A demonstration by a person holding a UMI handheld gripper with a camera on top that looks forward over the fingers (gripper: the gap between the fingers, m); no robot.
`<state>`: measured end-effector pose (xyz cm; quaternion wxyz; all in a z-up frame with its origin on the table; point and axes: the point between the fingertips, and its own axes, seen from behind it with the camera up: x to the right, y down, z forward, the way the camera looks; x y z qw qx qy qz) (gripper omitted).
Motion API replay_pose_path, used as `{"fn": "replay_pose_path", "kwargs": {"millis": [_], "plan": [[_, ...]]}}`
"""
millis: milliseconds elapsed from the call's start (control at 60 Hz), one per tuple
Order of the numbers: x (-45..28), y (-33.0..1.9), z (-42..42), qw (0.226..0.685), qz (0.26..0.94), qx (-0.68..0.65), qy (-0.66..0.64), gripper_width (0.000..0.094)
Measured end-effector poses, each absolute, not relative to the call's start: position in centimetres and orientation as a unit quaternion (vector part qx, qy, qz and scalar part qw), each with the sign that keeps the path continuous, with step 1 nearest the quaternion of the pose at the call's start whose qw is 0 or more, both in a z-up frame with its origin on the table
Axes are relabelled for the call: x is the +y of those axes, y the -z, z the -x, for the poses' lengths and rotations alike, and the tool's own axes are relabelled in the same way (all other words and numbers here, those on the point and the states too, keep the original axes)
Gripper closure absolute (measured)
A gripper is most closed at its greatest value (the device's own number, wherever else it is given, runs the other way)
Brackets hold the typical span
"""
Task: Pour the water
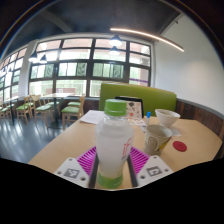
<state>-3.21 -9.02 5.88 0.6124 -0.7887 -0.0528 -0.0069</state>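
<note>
A clear plastic bottle (113, 140) with a green cap and a green base stands upright between my two fingers. My gripper (112, 165) has its magenta pads (88, 160) pressed against both sides of the bottle, so it is shut on it. Beyond the bottle to the right stands a small cup (155, 139) on the wooden table (70, 145). The bottle hides the table right ahead of me.
A white bowl (167, 117) and a small red disc (180, 146) lie at the far right of the table. A white sheet (92, 117) lies at the back. A green sofa back (150, 98) stands behind the table, with chairs and tables by the windows at left.
</note>
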Motion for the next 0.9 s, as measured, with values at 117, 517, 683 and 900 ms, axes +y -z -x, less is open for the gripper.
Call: {"fn": "replay_pose_path", "kwargs": {"millis": [117,517,683,900], "plan": [[-7.9,-5.7,2.7,0.606,0.795,-0.030,0.020,0.0509],[-5.7,-6.9,5.0,0.618,0.786,-0.026,-0.027,0.0662],[-2.4,-11.3,6.8,0.621,0.762,0.072,-0.169,0.0664],[1.5,-17.0,5.1,0.506,0.622,0.303,-0.516,0.0663]]}}
